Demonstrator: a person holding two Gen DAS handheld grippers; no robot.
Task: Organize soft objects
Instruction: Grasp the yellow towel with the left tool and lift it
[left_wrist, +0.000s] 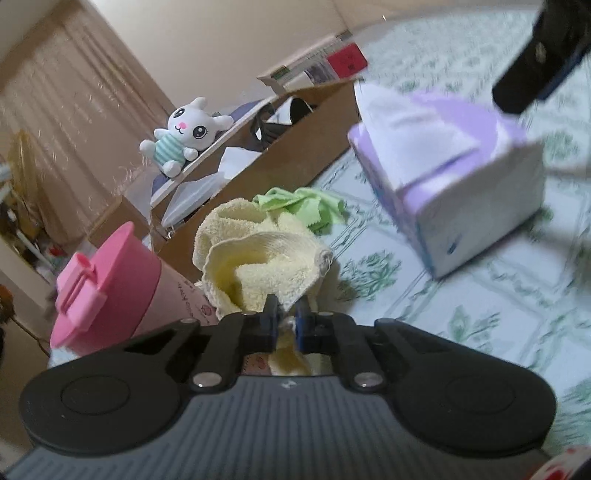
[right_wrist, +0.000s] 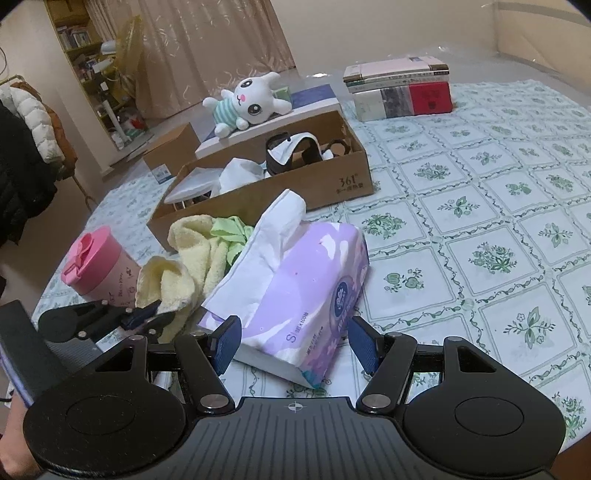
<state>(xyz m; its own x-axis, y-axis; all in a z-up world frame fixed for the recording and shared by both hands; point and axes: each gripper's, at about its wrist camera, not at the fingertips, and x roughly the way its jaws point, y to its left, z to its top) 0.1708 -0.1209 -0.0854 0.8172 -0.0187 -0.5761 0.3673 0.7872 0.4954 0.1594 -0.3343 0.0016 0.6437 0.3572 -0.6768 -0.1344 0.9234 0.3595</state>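
Observation:
A crumpled yellow towel (left_wrist: 255, 266) lies on the patterned bedspread (right_wrist: 480, 221), with a green cloth (left_wrist: 303, 203) just behind it. My left gripper (left_wrist: 287, 314) is shut on the towel's near edge; the right wrist view shows it pinching the yellow towel (right_wrist: 184, 273) at the lower left. A purple tissue pack (right_wrist: 306, 280), with a tissue sticking up, lies to the right of the towel. My right gripper (right_wrist: 295, 343) stands open with the pack's near end between its blue pads, which do not touch it. A white plush bunny (right_wrist: 247, 103) lies on a flat box at the back.
A pink lidded cup (right_wrist: 96, 262) stands left of the towel, close to my left gripper. An open cardboard box (right_wrist: 332, 184) holding odds and ends sits behind the cloths. A stack of books (right_wrist: 402, 96) rests at the back right. Jackets hang at the far left.

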